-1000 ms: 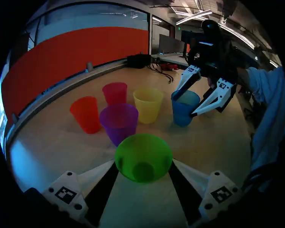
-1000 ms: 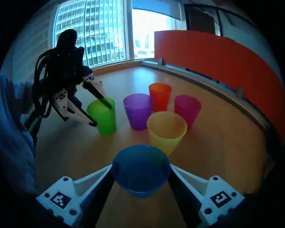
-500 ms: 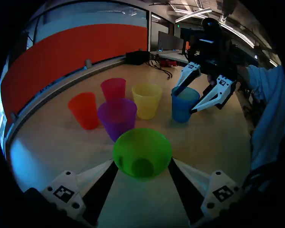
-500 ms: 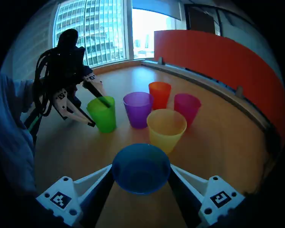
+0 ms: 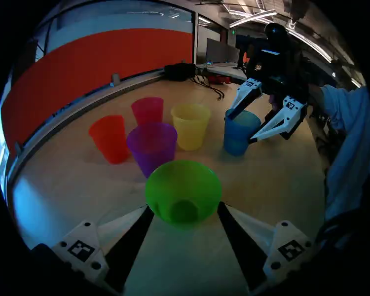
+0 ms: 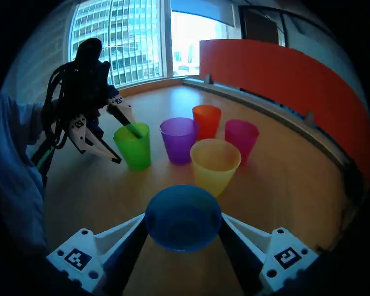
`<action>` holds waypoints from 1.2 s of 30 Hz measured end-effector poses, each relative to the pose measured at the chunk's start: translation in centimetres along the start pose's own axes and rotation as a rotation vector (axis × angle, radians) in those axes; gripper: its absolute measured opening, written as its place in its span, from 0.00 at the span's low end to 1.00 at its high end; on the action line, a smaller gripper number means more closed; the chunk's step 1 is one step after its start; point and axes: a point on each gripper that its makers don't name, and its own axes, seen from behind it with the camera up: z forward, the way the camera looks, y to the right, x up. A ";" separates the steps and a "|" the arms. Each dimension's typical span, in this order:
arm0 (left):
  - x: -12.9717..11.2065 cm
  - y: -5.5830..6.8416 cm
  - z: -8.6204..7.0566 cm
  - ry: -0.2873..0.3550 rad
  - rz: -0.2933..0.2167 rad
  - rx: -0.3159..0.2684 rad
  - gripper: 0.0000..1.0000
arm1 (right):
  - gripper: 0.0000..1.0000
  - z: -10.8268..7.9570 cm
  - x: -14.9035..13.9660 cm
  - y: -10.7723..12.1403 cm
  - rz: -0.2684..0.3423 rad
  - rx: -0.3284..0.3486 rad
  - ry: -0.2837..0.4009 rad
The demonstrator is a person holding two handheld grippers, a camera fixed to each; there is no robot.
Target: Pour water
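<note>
A green cup [image 5: 183,190] sits between the fingers of my left gripper [image 5: 183,207], which is shut on its sides. My right gripper [image 6: 183,217] is shut on a blue cup [image 6: 183,222] in the same way. In the left gripper view the right gripper [image 5: 240,129] clasps the blue cup [image 5: 239,135] at the far right. In the right gripper view the left gripper [image 6: 127,147] clasps the green cup [image 6: 133,148] at the left. Both cups stand upright. I cannot tell whether either holds water.
Purple [image 5: 152,148], orange [image 5: 108,138], magenta [image 5: 147,111] and yellow [image 5: 190,126] cups stand clustered on the wooden table [image 5: 264,182] between the two grippers. A red partition [image 5: 96,64] runs along the far edge. A person's sleeve [image 5: 350,143] is at the right.
Both held cups have shifted slightly upward in their own views, and the fingers sit a little closer around them. The other cups have stayed put.
</note>
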 end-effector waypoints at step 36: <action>-2.9 -1.4 -7.2 0.058 -0.103 0.159 0.95 | 1.00 -8.1 -3.8 1.8 0.065 -0.175 0.036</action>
